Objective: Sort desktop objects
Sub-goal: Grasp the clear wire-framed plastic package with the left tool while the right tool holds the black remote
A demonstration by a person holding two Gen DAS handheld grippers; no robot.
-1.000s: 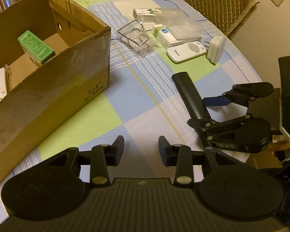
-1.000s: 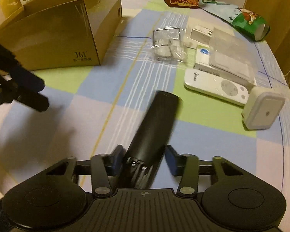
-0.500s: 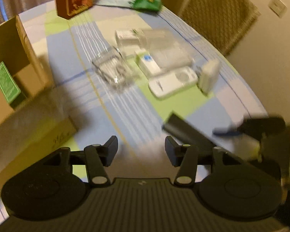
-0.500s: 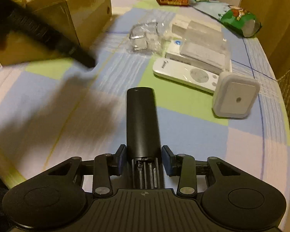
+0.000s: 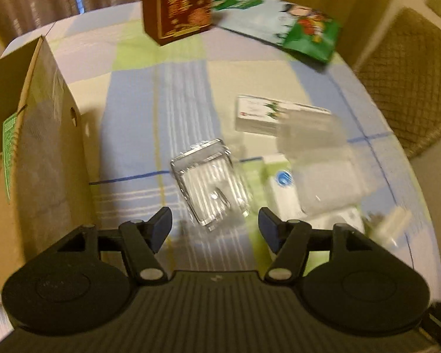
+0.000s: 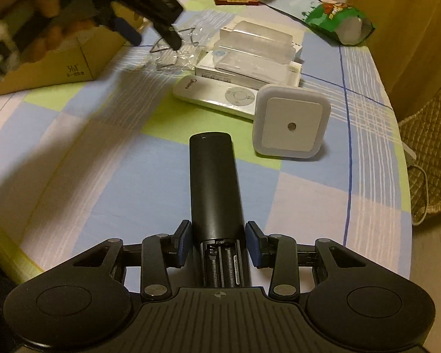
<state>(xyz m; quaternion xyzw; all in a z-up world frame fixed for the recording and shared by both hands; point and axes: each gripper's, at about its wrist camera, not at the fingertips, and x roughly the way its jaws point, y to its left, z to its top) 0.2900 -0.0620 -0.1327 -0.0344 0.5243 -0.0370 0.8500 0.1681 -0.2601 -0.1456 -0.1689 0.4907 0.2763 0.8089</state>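
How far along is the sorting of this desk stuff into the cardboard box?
Early on. Done: a green packet already sits inside the cardboard box. In hand: the right gripper brackets the black remote, pads close beside it; the left gripper is open above the clear plastic holder. Left on the table: white remote, night light, the boxes behind them.

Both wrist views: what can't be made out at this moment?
- Cardboard box contents, left wrist view: its wall hides all but a green edge.
- Items right of the clear holder, left wrist view: smeared by motion blur.
- Left gripper, right wrist view: blurred, finger spacing unclear there.
- Right gripper on the black remote: pad contact unclear.
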